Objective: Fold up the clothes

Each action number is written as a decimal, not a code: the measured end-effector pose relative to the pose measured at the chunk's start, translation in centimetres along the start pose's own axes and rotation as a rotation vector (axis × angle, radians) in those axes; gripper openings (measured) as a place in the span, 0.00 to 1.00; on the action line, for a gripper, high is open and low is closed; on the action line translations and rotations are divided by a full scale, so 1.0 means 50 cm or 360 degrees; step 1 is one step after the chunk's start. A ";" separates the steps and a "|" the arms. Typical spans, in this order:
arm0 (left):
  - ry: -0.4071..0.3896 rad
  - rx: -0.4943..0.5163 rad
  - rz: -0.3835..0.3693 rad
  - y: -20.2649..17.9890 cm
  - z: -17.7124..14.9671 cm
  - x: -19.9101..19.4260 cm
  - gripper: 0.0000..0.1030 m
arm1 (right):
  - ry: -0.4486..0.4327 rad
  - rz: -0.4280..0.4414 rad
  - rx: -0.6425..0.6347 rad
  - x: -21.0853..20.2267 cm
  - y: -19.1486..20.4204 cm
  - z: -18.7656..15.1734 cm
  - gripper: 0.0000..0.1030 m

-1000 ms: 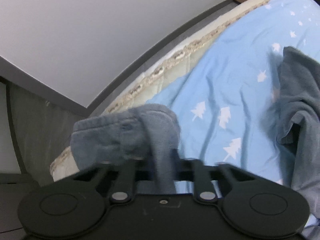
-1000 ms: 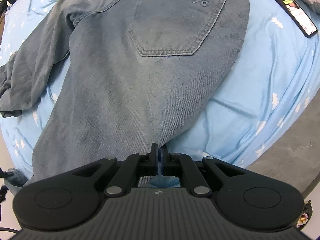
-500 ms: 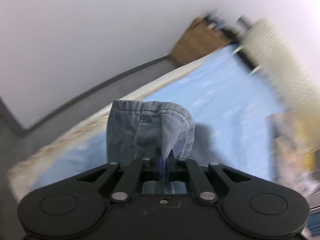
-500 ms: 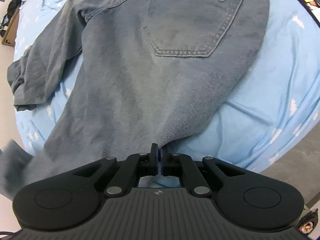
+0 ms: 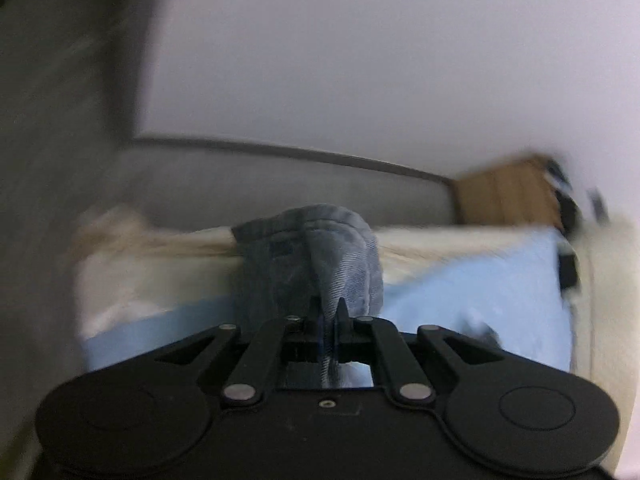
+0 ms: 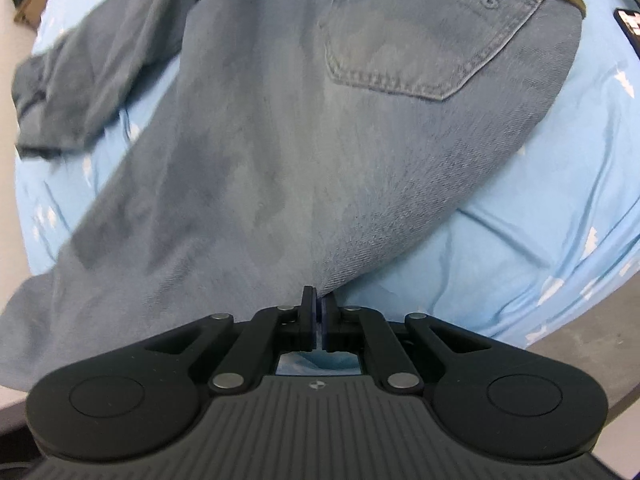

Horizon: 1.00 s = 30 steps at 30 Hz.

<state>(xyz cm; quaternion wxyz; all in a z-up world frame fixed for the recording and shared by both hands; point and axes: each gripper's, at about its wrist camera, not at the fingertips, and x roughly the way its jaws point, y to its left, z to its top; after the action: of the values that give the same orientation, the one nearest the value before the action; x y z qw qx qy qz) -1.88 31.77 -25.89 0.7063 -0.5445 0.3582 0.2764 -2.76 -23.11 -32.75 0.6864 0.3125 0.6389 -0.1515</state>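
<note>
A pair of blue jeans (image 6: 280, 140) lies back side up on a light blue bed sheet (image 6: 540, 220), back pocket and waistband toward the top right. My right gripper (image 6: 319, 300) is shut on the side edge of the near leg. My left gripper (image 5: 329, 312) is shut on the bunched leg hem (image 5: 316, 256), held up above the bed's edge; this view is blurred. The other leg (image 6: 80, 80) lies crumpled at the left.
A phone (image 6: 628, 24) lies on the sheet at the far right. A wooden box (image 5: 508, 192) stands by the wall past the mattress edge (image 5: 160, 264). Grey floor (image 6: 592, 344) shows beyond the bed's near corner.
My left gripper has swung fast with the hem, from facing the bed to facing the wall and mattress edge. My right gripper has pushed forward along the jeans, still shut on the leg edge.
</note>
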 end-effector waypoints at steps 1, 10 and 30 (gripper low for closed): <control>0.0008 -0.0028 0.0024 0.027 0.004 0.006 0.04 | 0.0005 -0.0015 -0.0023 0.002 0.002 -0.001 0.01; 0.0029 -0.0186 0.0044 0.132 0.021 0.000 0.13 | 0.0013 -0.0119 -0.0219 -0.040 0.040 0.009 0.06; 0.0255 0.1030 0.0070 -0.124 0.000 0.068 0.49 | -0.0271 -0.0374 -0.0738 -0.121 0.185 -0.019 0.09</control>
<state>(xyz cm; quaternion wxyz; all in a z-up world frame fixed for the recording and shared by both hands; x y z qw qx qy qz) 4.98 30.21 -25.10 0.8061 -0.3039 0.4934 0.1197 1.31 -16.65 -24.70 0.7687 0.0568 0.6283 -0.1054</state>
